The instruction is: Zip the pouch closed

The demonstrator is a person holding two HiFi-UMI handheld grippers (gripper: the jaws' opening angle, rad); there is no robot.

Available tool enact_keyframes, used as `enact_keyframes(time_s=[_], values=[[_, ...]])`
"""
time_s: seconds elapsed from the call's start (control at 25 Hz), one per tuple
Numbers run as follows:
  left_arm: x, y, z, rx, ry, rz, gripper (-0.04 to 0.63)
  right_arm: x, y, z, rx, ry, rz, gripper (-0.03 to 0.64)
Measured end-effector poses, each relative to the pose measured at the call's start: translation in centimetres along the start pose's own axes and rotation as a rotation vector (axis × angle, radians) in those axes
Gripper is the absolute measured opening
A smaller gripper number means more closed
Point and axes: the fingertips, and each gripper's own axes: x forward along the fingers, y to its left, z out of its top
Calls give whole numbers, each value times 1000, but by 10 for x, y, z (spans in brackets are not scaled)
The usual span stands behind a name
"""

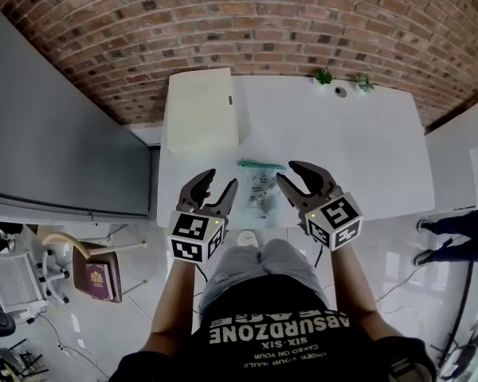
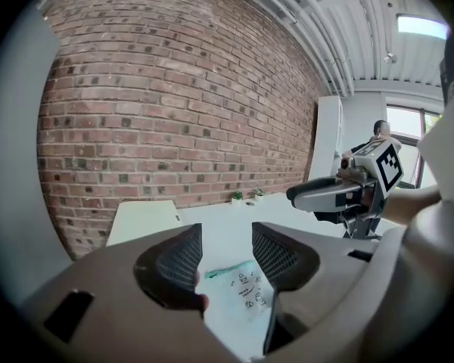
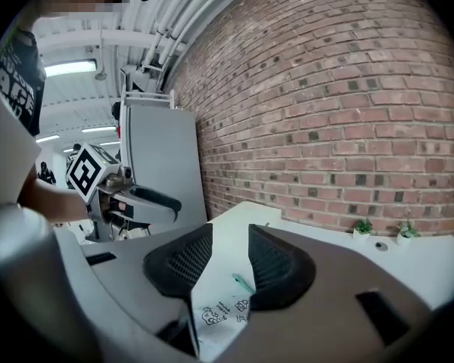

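A: Starting with the head view. Much done?

B: Hard to call anything done. Shows the pouch (image 1: pixel 260 188) flat on the white table (image 1: pixel 366 150), between the left gripper (image 1: pixel 217 183) and the right gripper (image 1: pixel 291 173), touched by neither. Too small there to read the zip.

A: And from the left gripper view?

B: Jaws spread wide, nothing gripped. Looks past them to the pouch lying beyond, with a teal zip strip (image 2: pixel 222 271) along its far edge.

A: Right gripper view?

B: Same again: gaping, empty, pouch framed between the pads but clear of them. Cannot tell whether the zip is shut. Probably leaves everything to do: pinning one end, catching the pull, drawing it across.
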Motion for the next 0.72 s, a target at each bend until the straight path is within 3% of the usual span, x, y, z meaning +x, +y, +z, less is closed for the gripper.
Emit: enact_keyframes(time_s=[0.72], values=[[39,19,-51,46,177,-52,189,36,-9,-2,-237,168,134,129]])
